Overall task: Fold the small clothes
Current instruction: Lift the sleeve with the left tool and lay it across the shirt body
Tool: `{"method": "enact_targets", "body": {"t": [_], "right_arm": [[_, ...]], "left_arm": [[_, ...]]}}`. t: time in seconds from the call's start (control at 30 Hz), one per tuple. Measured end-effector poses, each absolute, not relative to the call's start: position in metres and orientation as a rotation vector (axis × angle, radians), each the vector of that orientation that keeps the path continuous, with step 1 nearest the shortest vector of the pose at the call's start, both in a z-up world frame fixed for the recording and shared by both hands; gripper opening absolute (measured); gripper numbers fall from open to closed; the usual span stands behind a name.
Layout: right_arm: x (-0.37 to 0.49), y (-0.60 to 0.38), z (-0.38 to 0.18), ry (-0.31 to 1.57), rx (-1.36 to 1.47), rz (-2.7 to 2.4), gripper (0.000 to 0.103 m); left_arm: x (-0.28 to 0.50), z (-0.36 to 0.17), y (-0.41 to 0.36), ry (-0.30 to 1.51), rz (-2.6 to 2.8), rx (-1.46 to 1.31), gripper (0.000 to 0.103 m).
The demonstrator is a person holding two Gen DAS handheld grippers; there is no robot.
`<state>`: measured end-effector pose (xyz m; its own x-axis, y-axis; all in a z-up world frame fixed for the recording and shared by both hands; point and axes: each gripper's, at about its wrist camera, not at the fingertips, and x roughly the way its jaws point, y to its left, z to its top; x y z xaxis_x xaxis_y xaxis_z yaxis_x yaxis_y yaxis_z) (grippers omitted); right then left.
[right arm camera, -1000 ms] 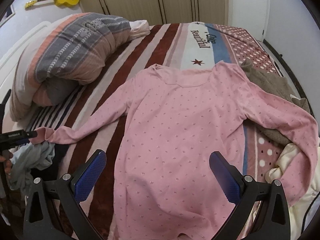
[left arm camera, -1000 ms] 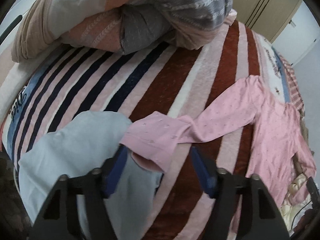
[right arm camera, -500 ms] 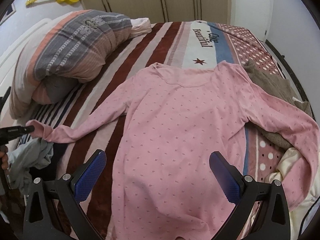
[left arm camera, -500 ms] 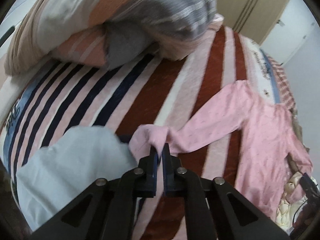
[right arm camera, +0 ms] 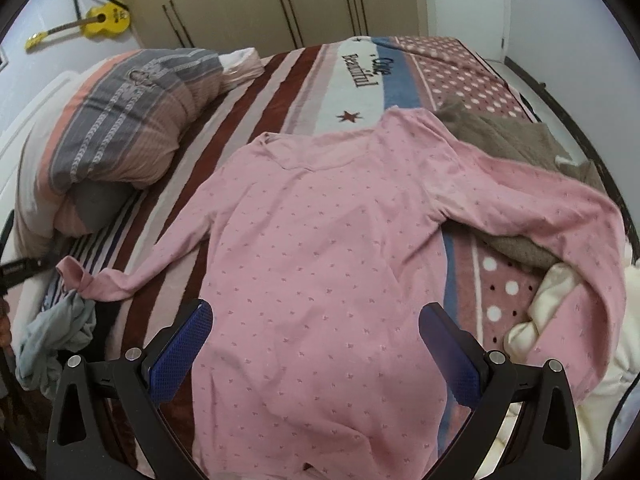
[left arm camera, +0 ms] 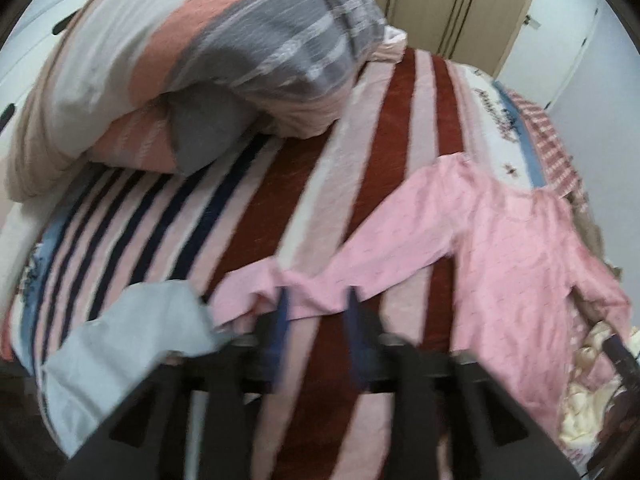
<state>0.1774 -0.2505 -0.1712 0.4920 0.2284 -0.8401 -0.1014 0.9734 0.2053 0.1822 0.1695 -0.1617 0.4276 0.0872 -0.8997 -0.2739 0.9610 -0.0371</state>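
Pink shirt (right arm camera: 320,264), one, lies flat on the bed (right arm camera: 304,80); my left fingers (left arm camera: 316,304) are opening around its cuff, my right fingers (right arm camera: 316,344) spread wide, empty.

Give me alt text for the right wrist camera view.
A pink long-sleeved top lies spread flat on a striped bedspread, with the right gripper open above its lower half. A rolled duvet sits at left.

Left tool (left arm camera: 316,304) opening, pink sleeve (left arm camera: 320,284) lying between its jaws.
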Motion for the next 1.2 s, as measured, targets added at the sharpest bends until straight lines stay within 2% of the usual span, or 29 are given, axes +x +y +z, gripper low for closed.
{"method": "enact_targets", "body": {"t": [0.03,0.17,0.43,0.5,0.57,0.9,1.2], "right_arm": [[0.177,-0.252,-0.175,1.054,0.15,0.195,0.102],[0.175,-0.25,-0.182,1.09,0.183,0.192,0.102],[0.176,-0.226,-0.194,1.122,0.114,0.211,0.102],[0.177,-0.222,-0.196,1.131,0.101,0.218,0.102],[0.178,-0.22,-0.197,1.136,0.103,0.223,0.102],[0.183,-0.223,-0.189,1.114,0.1,0.237,0.102],[0.176,-0.267,-0.174,1.068,0.17,0.191,0.102]], "left_arm": [[0.179,-0.163,0.175,1.113,0.238,-0.176,0.052],[0.173,-0.175,0.194,1.16,0.253,-0.157,0.058],[0.188,-0.213,0.206,1.197,0.247,-0.158,0.06],[0.194,-0.22,0.209,1.192,0.259,-0.159,0.048],[0.2,-0.229,0.213,1.209,0.269,-0.178,0.005],[0.206,-0.2,0.192,1.12,0.228,-0.212,0.002],[0.226,-0.148,0.095,1.021,-0.012,-0.176,0.002]]}}
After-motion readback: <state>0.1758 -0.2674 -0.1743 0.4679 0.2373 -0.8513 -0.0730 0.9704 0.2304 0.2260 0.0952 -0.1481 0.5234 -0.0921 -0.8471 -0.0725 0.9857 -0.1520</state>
